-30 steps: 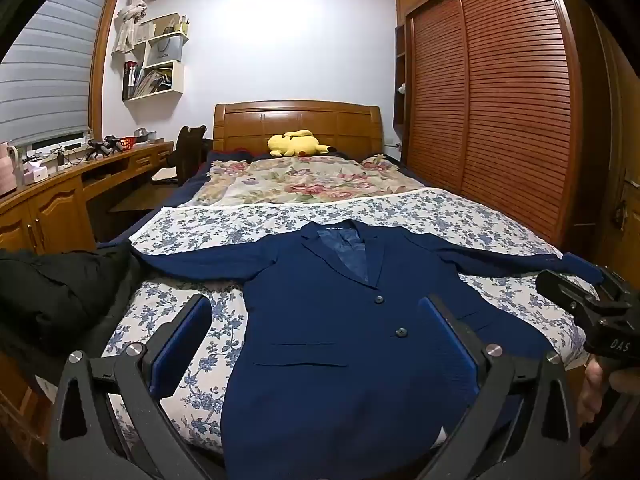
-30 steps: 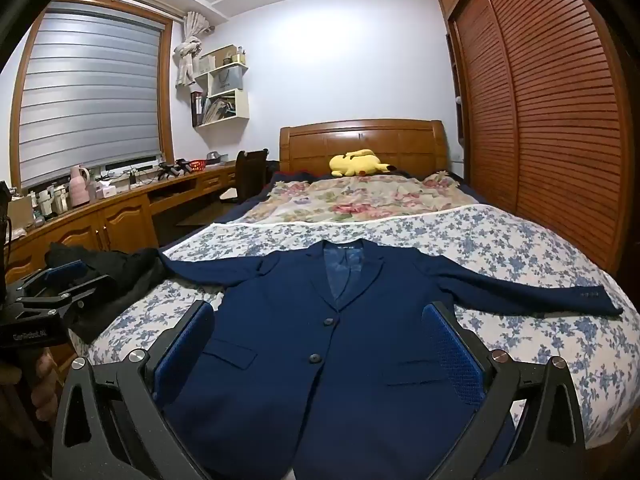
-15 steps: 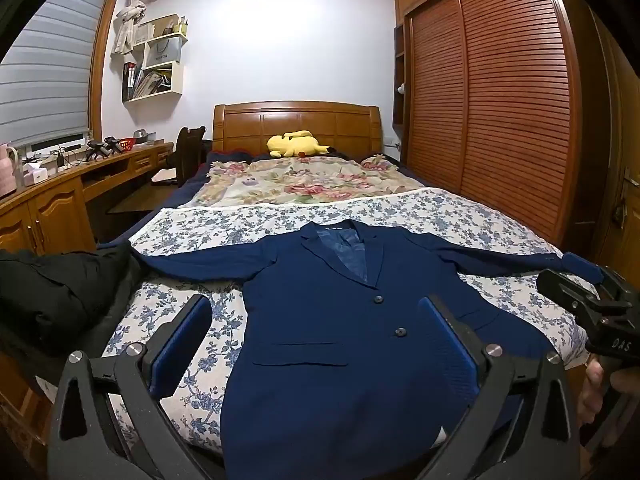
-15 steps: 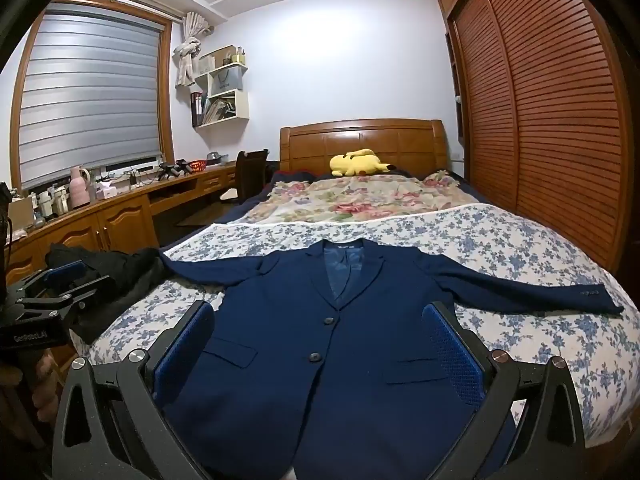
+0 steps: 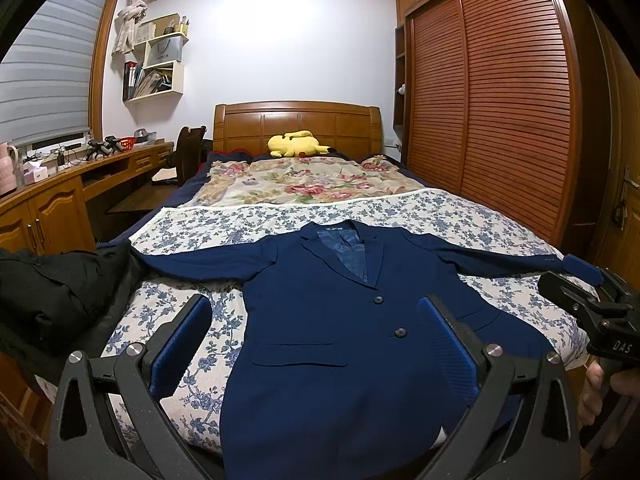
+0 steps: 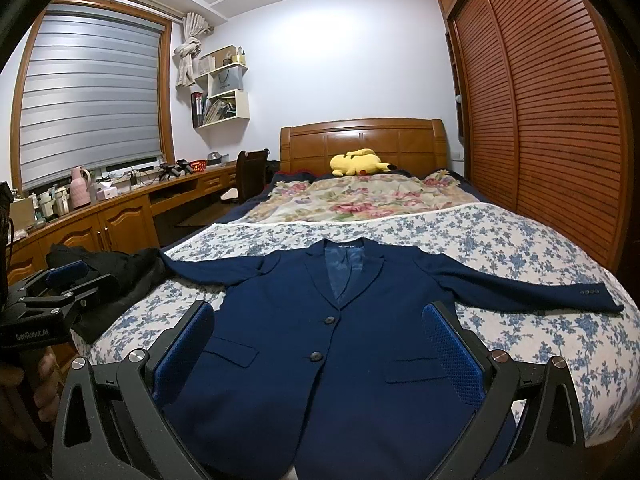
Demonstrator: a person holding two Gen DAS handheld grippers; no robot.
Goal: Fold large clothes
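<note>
A navy blue suit jacket (image 5: 332, 320) lies face up and buttoned on the bed, both sleeves spread out sideways; it also shows in the right wrist view (image 6: 320, 344). My left gripper (image 5: 316, 312) is open and empty, held above the jacket's lower hem. My right gripper (image 6: 320, 320) is open and empty, also above the hem. The right gripper shows at the right edge of the left wrist view (image 5: 588, 300). The left gripper shows at the left edge of the right wrist view (image 6: 60, 292).
The bed (image 5: 224, 220) has a blue floral cover, a flowered blanket (image 5: 304, 184) and a yellow plush toy (image 5: 296, 144). A black garment (image 5: 52, 292) lies at the bed's left edge. A wooden desk (image 6: 120, 208) stands left, slatted wardrobe doors (image 5: 488, 112) right.
</note>
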